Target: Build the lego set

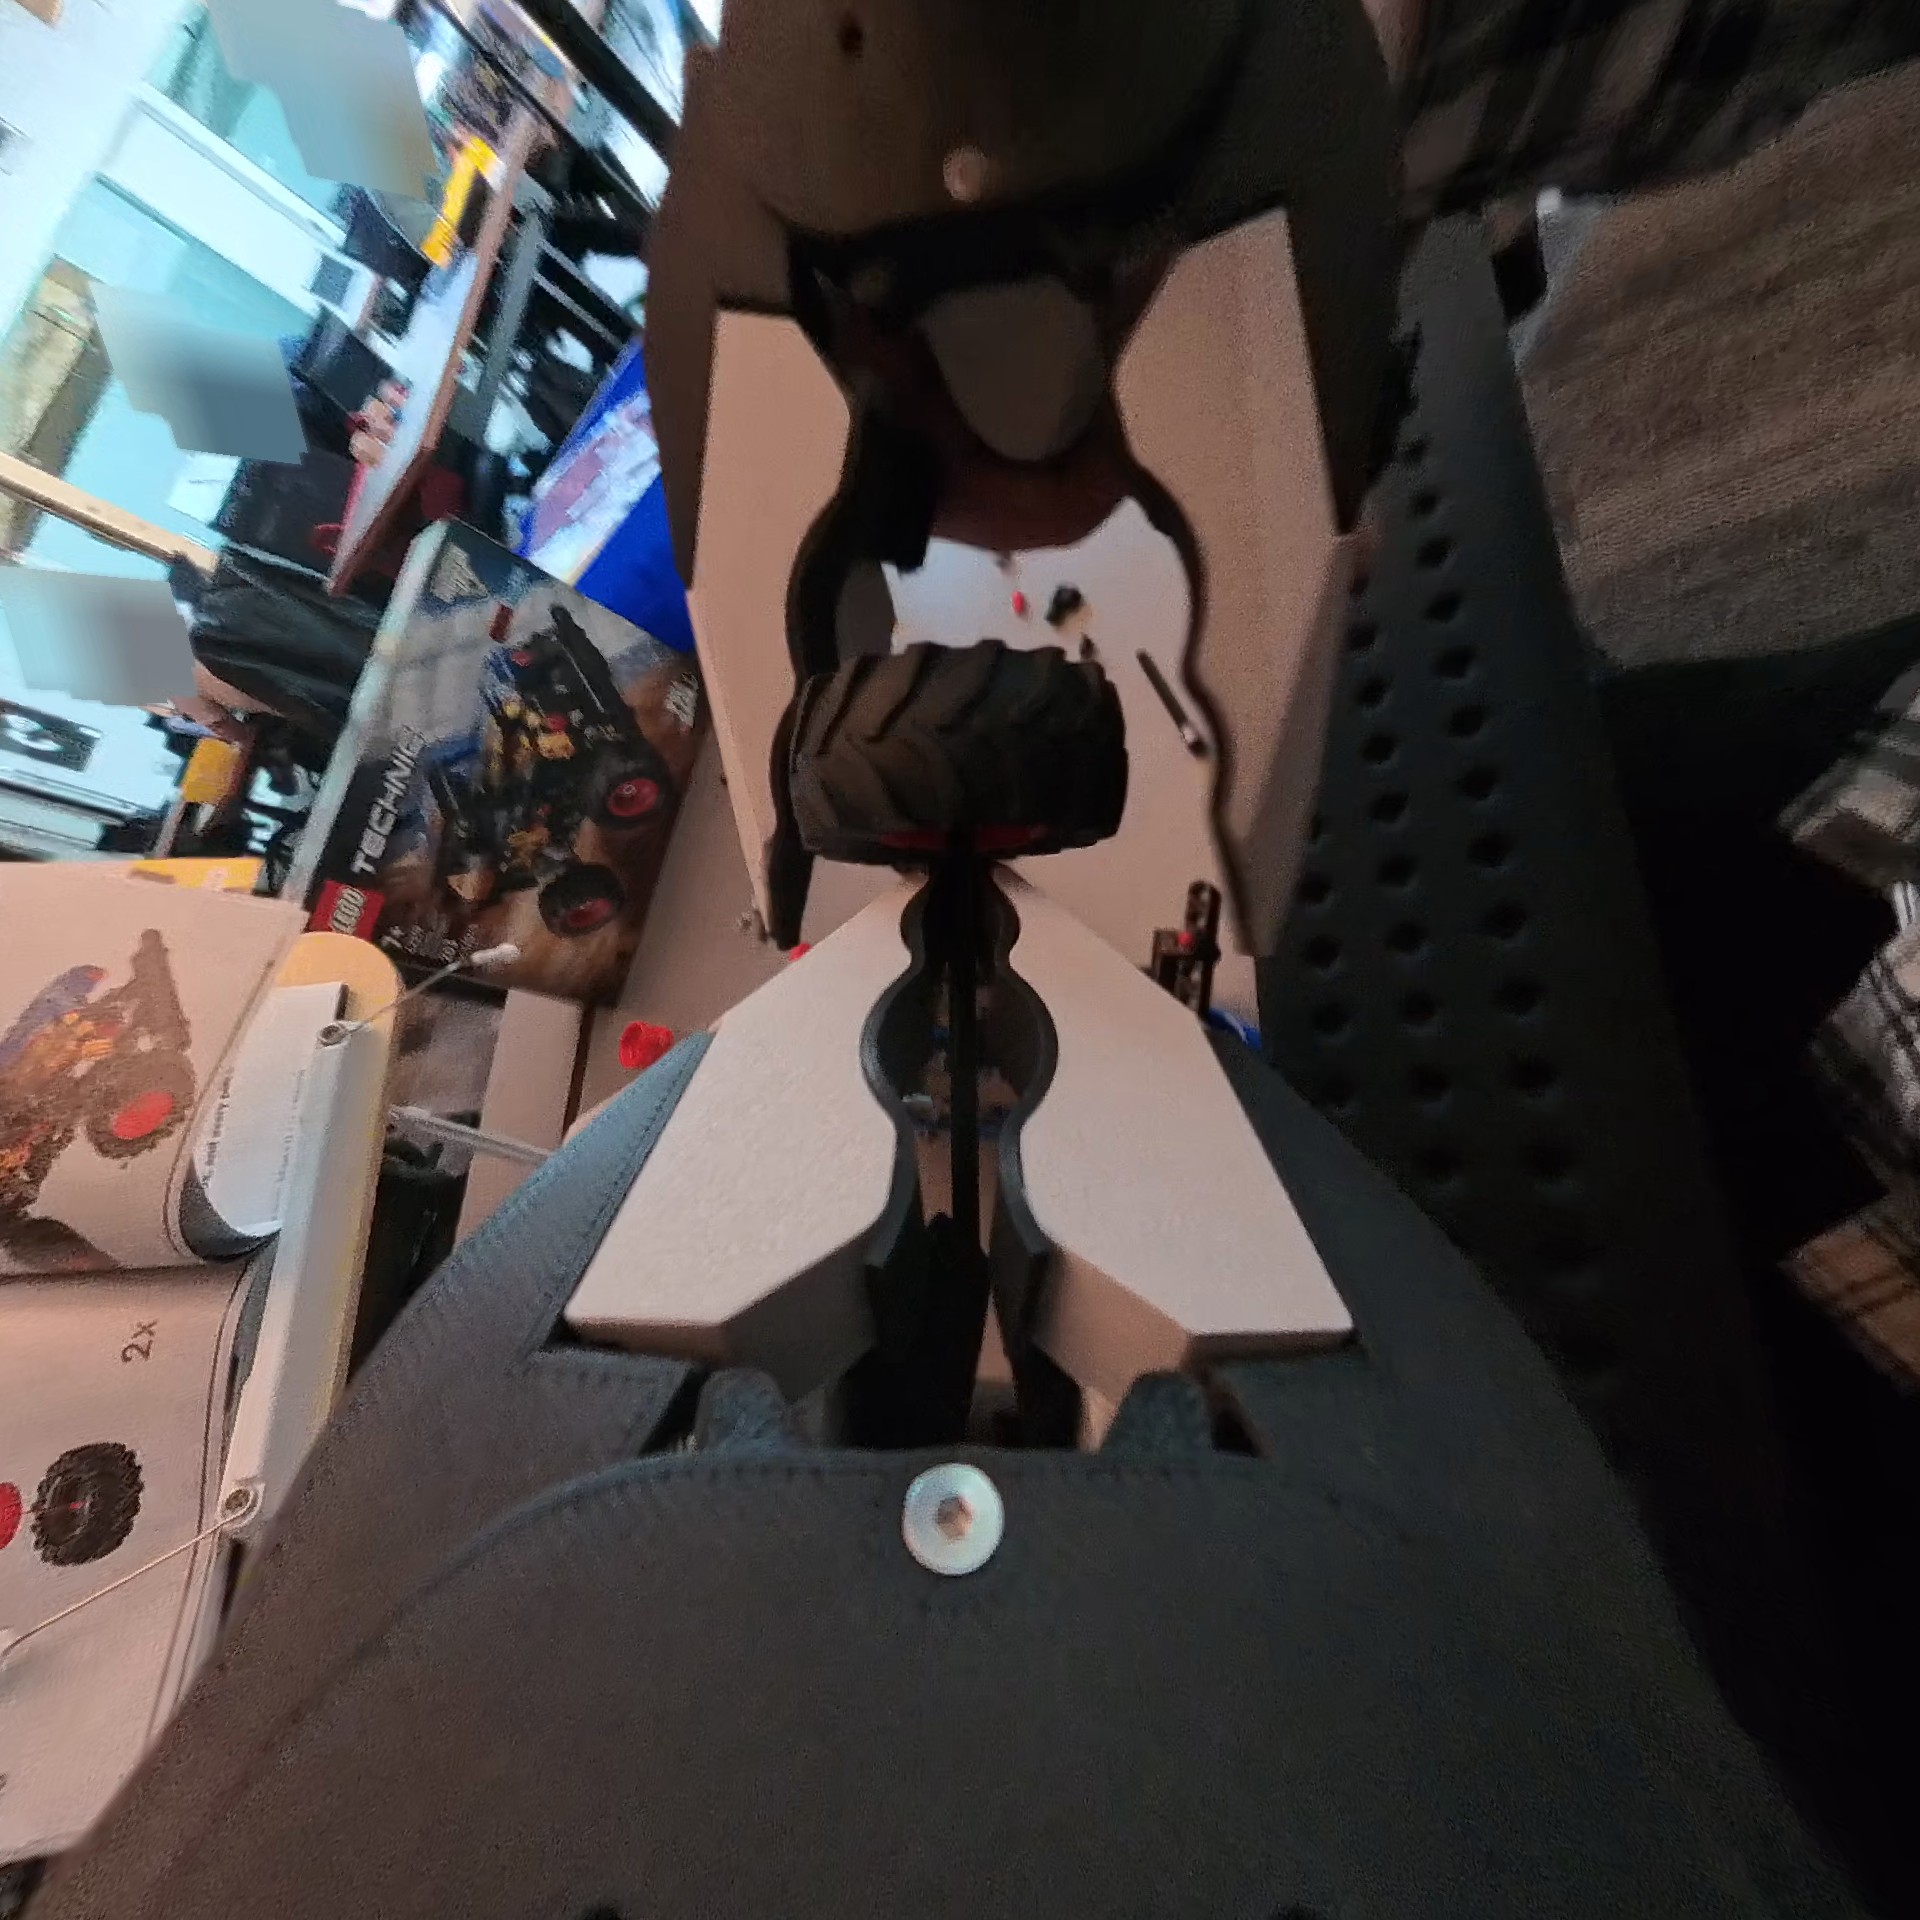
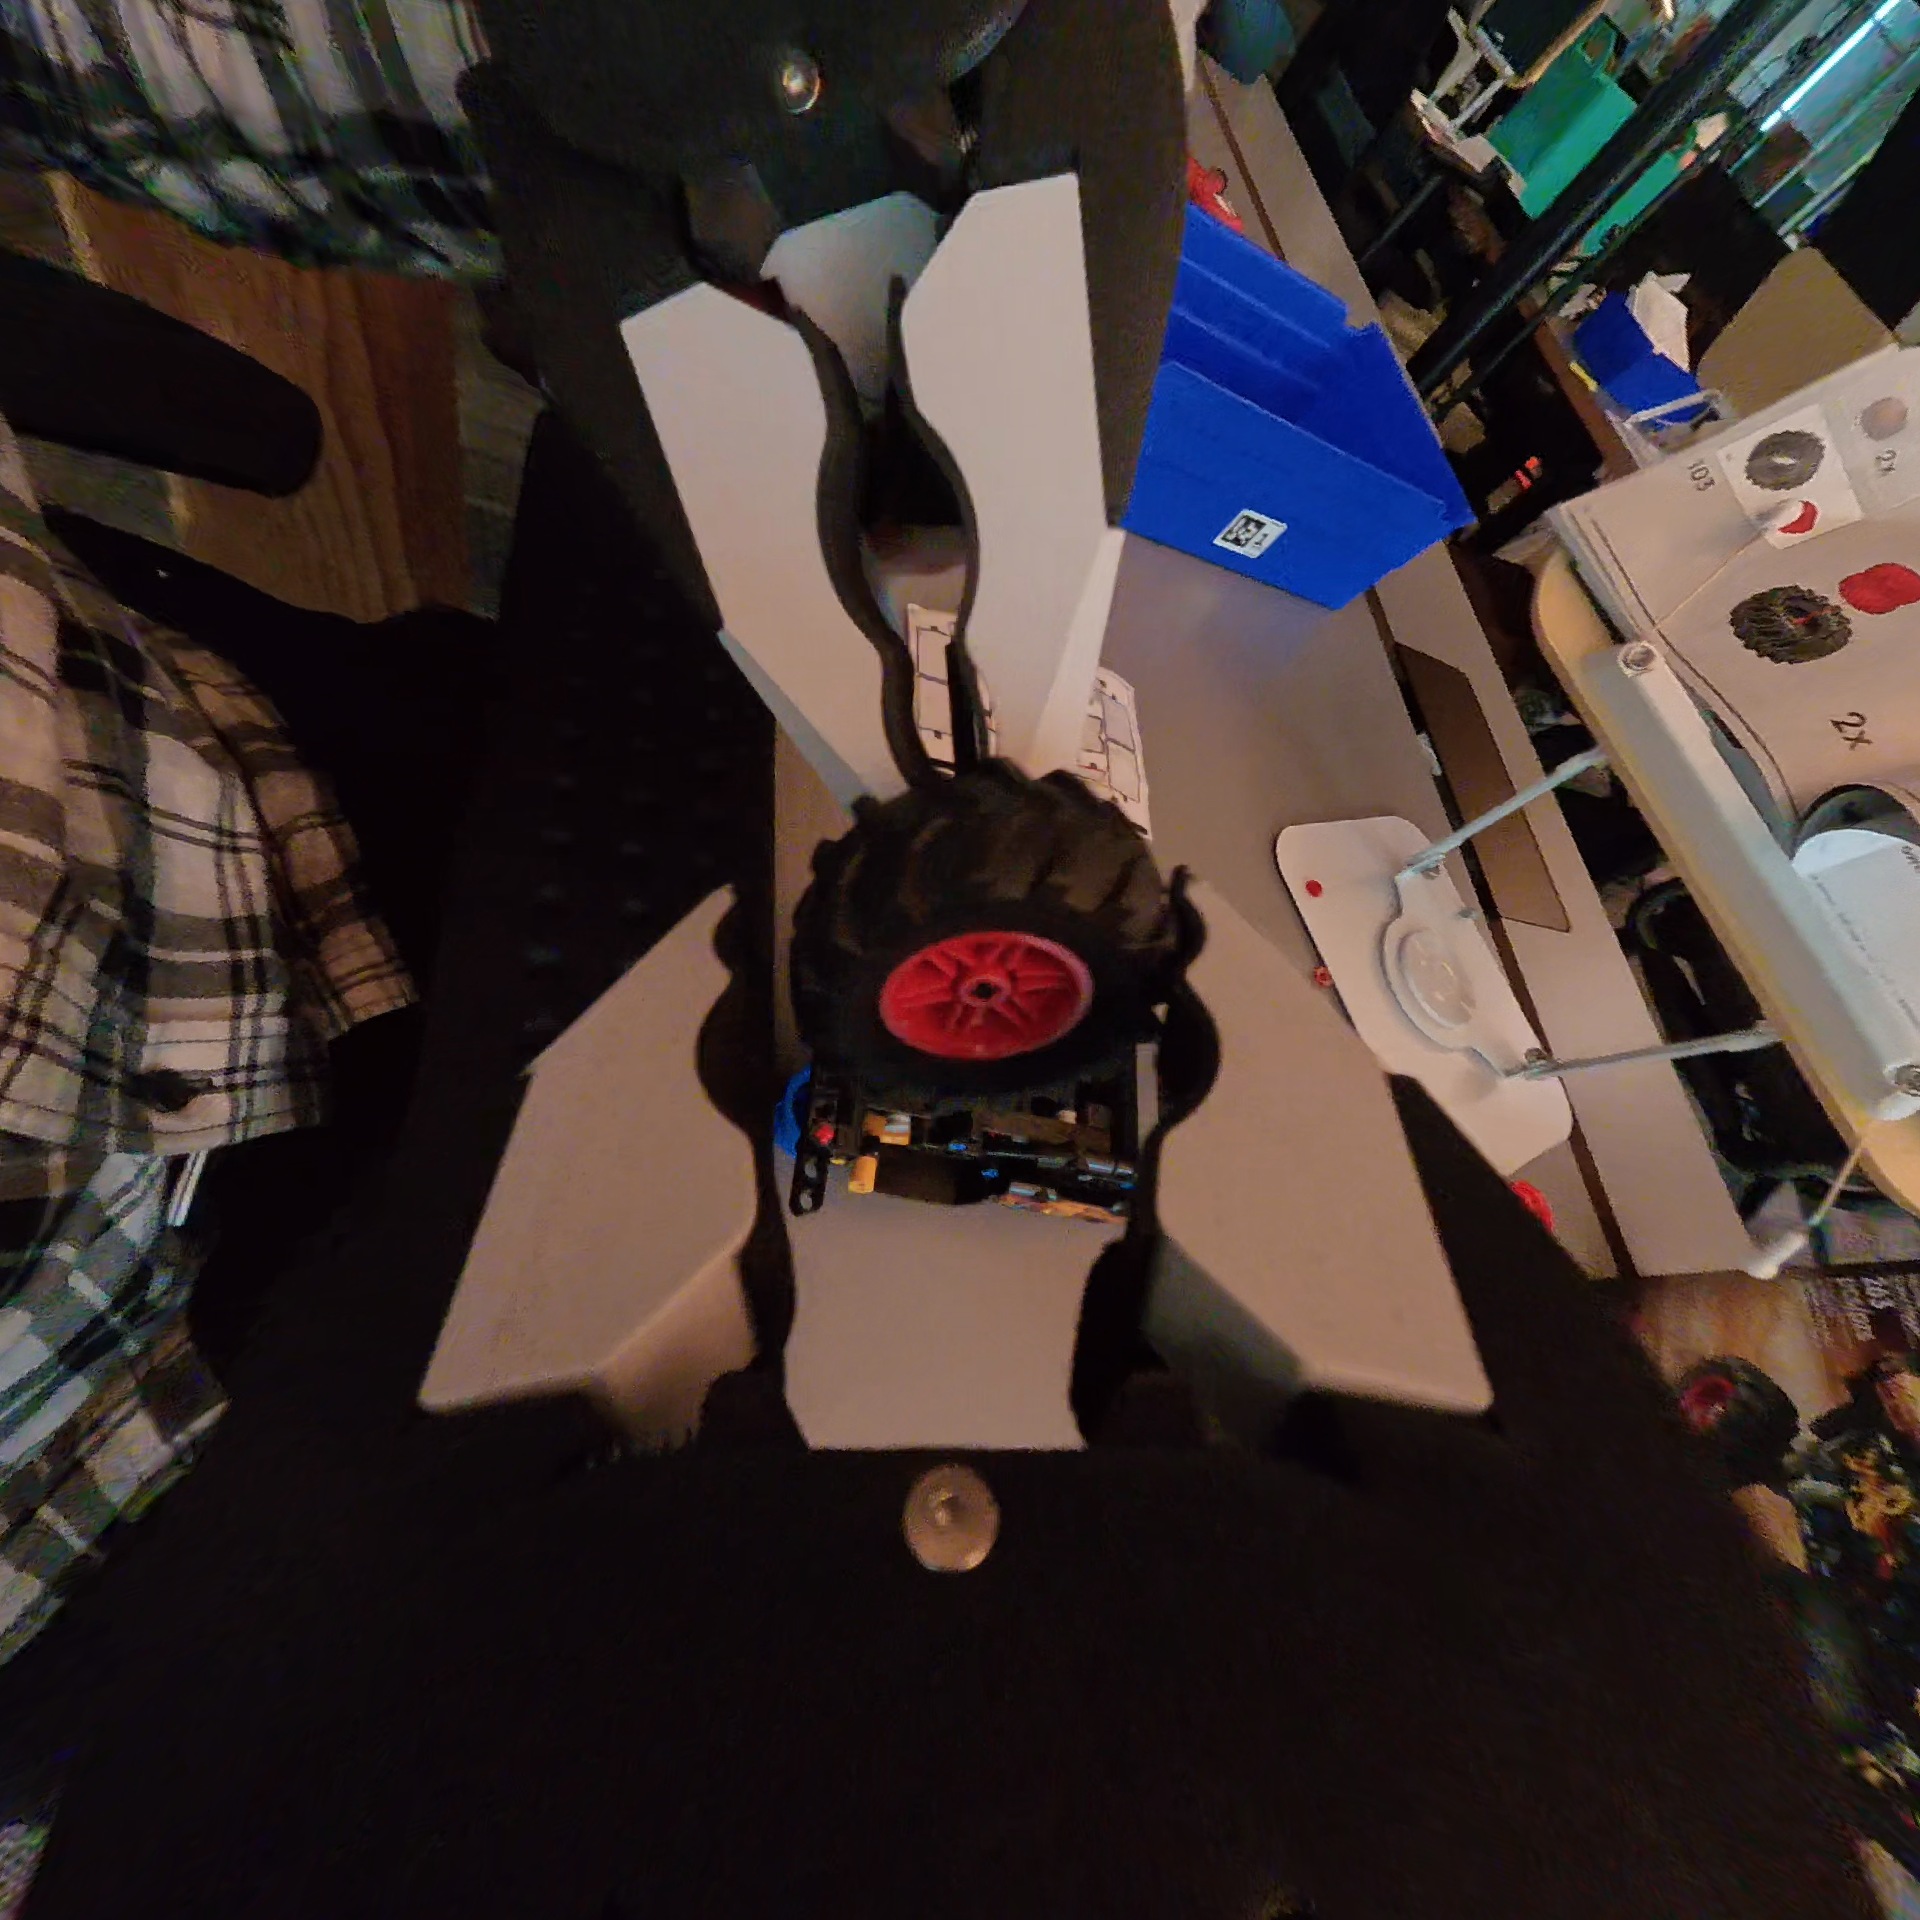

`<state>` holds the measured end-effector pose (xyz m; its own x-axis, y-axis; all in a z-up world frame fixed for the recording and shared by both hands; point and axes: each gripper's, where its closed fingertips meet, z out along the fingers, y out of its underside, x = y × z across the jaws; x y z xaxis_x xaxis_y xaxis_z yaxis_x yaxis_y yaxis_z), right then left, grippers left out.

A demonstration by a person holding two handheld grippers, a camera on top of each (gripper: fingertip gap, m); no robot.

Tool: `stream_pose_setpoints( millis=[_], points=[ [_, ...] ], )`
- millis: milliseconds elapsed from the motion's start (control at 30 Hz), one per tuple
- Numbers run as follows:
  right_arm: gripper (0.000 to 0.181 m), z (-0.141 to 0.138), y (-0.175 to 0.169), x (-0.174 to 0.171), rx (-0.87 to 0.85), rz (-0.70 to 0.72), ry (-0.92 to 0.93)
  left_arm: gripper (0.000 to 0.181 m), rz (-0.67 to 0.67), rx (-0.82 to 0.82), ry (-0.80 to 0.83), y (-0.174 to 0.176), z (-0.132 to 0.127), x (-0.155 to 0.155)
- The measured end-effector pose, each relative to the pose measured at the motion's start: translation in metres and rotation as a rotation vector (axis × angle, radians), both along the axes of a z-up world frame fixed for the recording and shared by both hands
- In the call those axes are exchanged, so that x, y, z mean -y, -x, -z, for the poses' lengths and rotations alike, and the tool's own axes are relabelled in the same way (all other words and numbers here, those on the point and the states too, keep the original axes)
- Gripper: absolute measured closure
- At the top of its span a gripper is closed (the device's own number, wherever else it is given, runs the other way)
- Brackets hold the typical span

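Observation:
A wheel with a black tyre (image 1: 956, 758) and a red rim (image 2: 985, 994) sits on the end of a thin black axle (image 1: 961, 1039). My left gripper (image 1: 961, 904) is shut on that axle just below the wheel; it also shows in the right wrist view (image 2: 940, 748), coming from the top. My right gripper (image 2: 956, 904) is open, its fingers (image 1: 769, 582) wide on either side of the tyre, with a strip of table showing between the left pad and the tyre. A partly built black, yellow and blue chassis (image 2: 956, 1153) lies under the wheel.
The set's box (image 1: 499, 769) and an open instruction booklet (image 1: 104, 1091) on a white stand (image 2: 1423, 987) are nearby. A blue bin (image 2: 1288, 457) stands on the grey table (image 2: 1247, 727). Small red parts (image 1: 644, 1042) and a loose axle (image 1: 1169, 701) lie about. A plaid sleeve (image 2: 156, 831) is close.

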<state>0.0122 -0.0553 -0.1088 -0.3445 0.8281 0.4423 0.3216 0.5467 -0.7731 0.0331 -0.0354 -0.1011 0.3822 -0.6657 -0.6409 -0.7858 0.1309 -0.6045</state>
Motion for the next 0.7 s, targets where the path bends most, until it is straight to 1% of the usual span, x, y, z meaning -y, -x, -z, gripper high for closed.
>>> stream_pose_setpoints(
  millis=[33,67,100,200,267,367,500,533,567,600,633,700],
  points=[
    [0.116,0.0,0.0,-0.001,-0.001,0.009,-0.015,0.178,0.003,-0.03,0.023,0.0,0.006,0.002],
    [0.118,-0.004,0.0,0.0,-0.012,0.007,0.004,0.178,0.0,-0.016,0.012,-0.002,0.005,0.001],
    [0.118,-0.006,0.0,0.002,-0.017,0.0,0.035,0.178,0.0,-0.002,0.028,-0.002,0.006,0.002],
    [0.12,0.004,0.001,0.003,0.01,0.001,-0.002,0.178,-0.006,-0.051,0.046,0.0,0.017,0.005],
    [0.12,0.011,0.0,0.007,0.022,-0.016,-0.011,0.178,0.007,-0.041,0.098,0.0,0.024,0.009],
    [0.121,0.013,-0.001,0.009,0.015,-0.029,0.031,0.177,0.002,-0.066,0.094,0.0,0.026,0.013],
    [0.122,0.017,-0.002,0.009,-0.005,-0.027,0.024,0.177,0.018,-0.019,0.137,0.0,0.032,0.014],
    [0.122,0.017,-0.004,0.004,-0.012,-0.008,0.029,0.178,0.004,-0.028,0.139,0.003,0.033,0.013],
    [0.124,0.009,-0.011,-0.01,-0.042,0.038,0.043,0.178,-0.084,-0.154,0.126,0.032,0.045,0.003],
    [0.124,-0.002,-0.023,-0.025,-0.078,0.066,0.095,0.178,-0.116,-0.135,0.173,0.05,0.052,0.002],
    [0.123,-0.008,-0.031,-0.033,-0.083,0.065,0.131,0.178,-0.07,-0.027,0.229,0.045,0.049,0.01],
    [0.12,-0.002,-0.026,-0.03,-0.069,0.054,0.075,0.178,-0.033,-0.034,0.162,0.028,0.033,0.012]
  ],
)
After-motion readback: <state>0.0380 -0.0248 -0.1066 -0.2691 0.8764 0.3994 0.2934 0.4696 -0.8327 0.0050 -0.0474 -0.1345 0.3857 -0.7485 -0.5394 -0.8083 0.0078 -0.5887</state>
